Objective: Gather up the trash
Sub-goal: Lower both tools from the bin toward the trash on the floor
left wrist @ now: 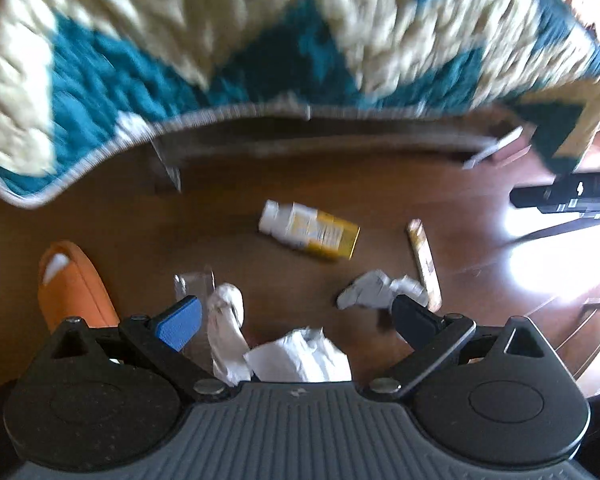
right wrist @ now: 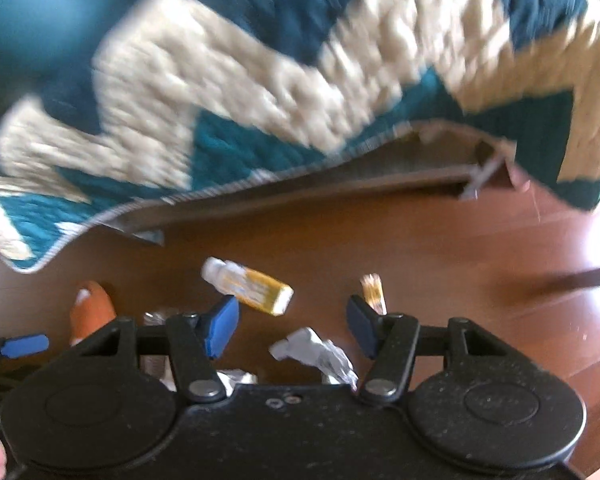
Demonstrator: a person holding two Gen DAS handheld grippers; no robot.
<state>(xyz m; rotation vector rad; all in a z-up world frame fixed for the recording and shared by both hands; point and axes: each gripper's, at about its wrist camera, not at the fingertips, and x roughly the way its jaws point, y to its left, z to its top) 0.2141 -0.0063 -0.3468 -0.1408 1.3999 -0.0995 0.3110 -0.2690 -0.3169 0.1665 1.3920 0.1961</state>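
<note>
Crumpled paper (right wrist: 314, 350) lies on the wood floor (right wrist: 440, 248) just under my right tongs (right wrist: 292, 330), a yellow bottle (right wrist: 252, 290) and a wrapper (right wrist: 374, 294) beyond, near the rug (right wrist: 260, 80). Both tongs, left (left wrist: 296, 320) too, stand apart and empty. I'm reaching in; next I must straddle one wad and squeeze.

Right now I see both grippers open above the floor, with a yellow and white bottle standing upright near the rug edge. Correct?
Not quite. The bottle is lying on its side, not upright, as the left wrist view shows. The rest holds: the left gripper and right gripper are open above the floor, and the rug edge is close by.
</note>
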